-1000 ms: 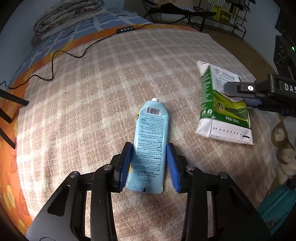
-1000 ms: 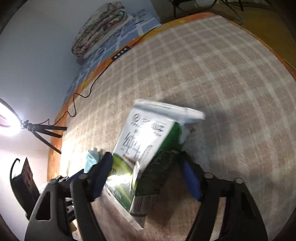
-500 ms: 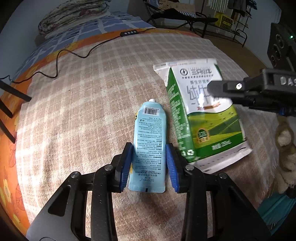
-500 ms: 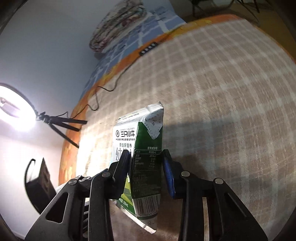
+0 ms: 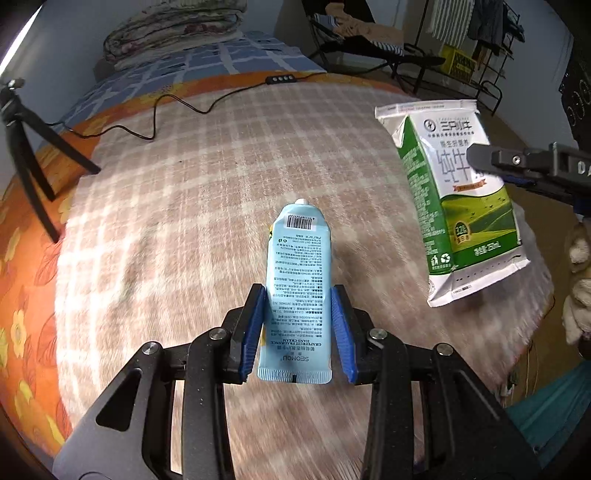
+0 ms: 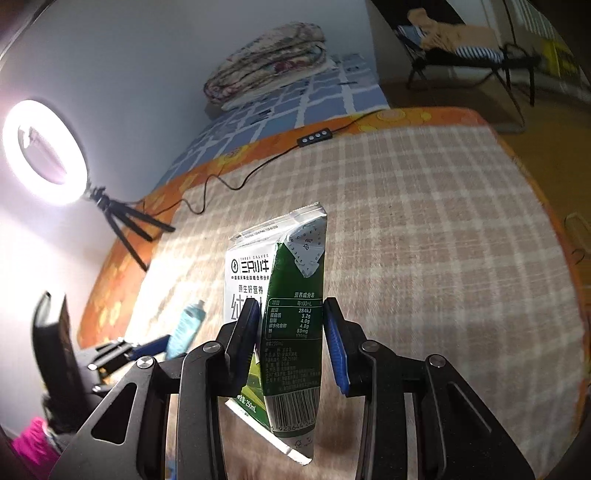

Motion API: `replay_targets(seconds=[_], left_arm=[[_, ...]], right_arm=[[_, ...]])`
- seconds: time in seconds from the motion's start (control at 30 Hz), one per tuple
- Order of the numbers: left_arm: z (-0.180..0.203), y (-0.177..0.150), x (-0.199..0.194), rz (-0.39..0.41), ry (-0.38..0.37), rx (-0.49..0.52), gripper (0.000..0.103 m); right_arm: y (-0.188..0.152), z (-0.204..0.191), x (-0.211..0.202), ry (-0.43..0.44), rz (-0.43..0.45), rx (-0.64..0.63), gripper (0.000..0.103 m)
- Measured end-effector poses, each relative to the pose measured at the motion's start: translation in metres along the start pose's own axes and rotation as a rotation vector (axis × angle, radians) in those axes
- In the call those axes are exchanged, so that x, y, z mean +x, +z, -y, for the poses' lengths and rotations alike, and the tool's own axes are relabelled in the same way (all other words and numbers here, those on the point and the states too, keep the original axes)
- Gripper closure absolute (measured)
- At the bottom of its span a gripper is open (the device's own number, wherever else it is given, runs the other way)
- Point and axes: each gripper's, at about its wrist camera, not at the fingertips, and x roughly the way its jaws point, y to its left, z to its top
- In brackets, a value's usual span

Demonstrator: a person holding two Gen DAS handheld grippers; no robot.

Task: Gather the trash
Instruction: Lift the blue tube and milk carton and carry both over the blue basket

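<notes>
My left gripper (image 5: 298, 317) is shut on a light blue hand cream tube (image 5: 297, 280), nozzle pointing away, held above the checked blanket (image 5: 192, 206). My right gripper (image 6: 291, 332) is shut on a green and white milk carton (image 6: 291, 332), held upright above the blanket. In the left wrist view the carton (image 5: 454, 206) hangs at the right with the right gripper's finger (image 5: 517, 160) across it. In the right wrist view the tube (image 6: 184, 328) and left gripper (image 6: 147, 347) show at the lower left.
A black cable with an inline control (image 5: 280, 78) runs across the blanket's far edge. A ring light (image 6: 44, 151) on a tripod (image 5: 26, 155) stands at the left. Folded quilts (image 5: 173, 33) lie at the back. A folding chair (image 5: 369, 44) and rack stand beyond the bed.
Both grippers have lifted their items off the blanket. The milk carton went from lying flat to upright in the right gripper, and the right jaws closed onto it.
</notes>
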Motion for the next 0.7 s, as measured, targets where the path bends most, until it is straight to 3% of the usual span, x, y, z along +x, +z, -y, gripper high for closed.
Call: replay_targets(seconds=[0.33,0.7], left_arm=[[0.024,-0.026,-0.068,0.056,-0.007,-0.003,0.067],[0.054,-0.079,-0.121,0.091,-0.020,0.000,0.067]], right_arm=[[-0.037,-0.031,-0.046,-0.030,0.025,-0.155,0.069],[-0.088,-0.045,-0.076,-0.023,0.002,-0.177,0.069]])
